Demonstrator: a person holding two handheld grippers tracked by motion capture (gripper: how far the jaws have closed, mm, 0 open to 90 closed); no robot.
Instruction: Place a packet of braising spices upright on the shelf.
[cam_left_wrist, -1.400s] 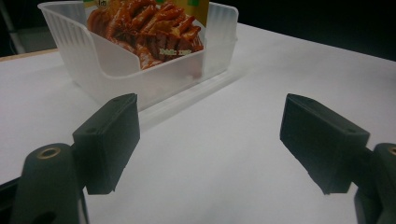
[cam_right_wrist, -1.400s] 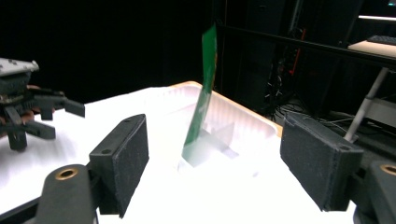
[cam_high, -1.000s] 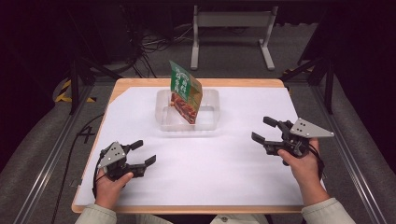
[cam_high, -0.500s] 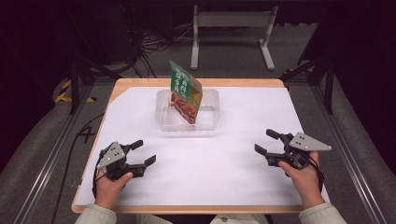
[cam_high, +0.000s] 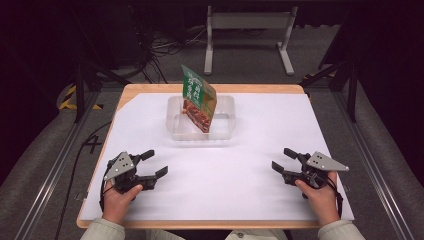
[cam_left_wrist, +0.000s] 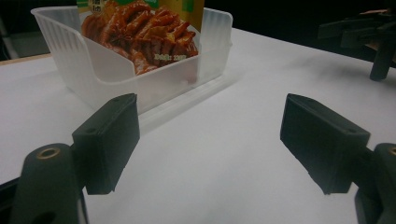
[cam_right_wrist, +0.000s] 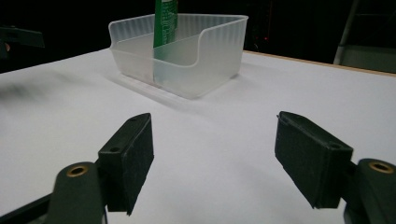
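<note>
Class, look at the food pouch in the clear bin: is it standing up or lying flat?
Standing, tilted. The food pouch rests on its lower edge inside the clear bin, its top rising well above the bin's rim.

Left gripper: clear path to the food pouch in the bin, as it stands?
Probably yes. The left gripper is open with bare white table between it and the bin. The pouch stands tilted well above the bin's rim, and the bin's low cutaway side faces this gripper.
</note>
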